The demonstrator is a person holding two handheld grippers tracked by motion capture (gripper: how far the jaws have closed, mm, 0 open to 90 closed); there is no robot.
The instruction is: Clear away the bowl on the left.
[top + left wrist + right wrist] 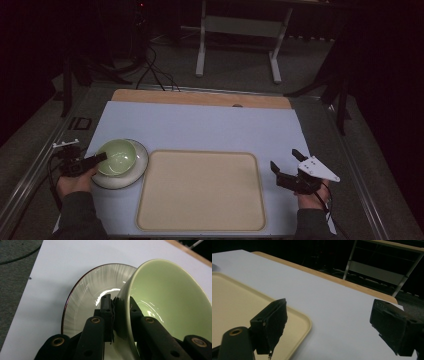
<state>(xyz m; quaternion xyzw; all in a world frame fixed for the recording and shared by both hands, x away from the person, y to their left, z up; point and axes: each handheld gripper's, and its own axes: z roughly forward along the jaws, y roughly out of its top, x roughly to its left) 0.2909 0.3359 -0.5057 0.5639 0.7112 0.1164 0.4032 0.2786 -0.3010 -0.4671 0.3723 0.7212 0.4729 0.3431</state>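
A pale green bowl (118,157) sits tilted on a white plate (141,165) with a dark rim at the left of the table. My left gripper (100,157) is shut on the bowl's near rim: in the left gripper view one jaw lies outside the wall of the green bowl (170,302) and one inside, above the plate (97,287). A beige tray (202,190) lies in the middle, nothing on it. To its right my right gripper (285,167) stands open with its jaws wide apart over the white sheet; in the right gripper view the tray's corner (297,315) lies by its left jaw.
A white sheet (200,125) covers the table, with a wooden edge (200,97) at the far side. Beyond it stand a white table frame (237,30) and cables (150,70) on the dark floor. Metal rails run along both sides.
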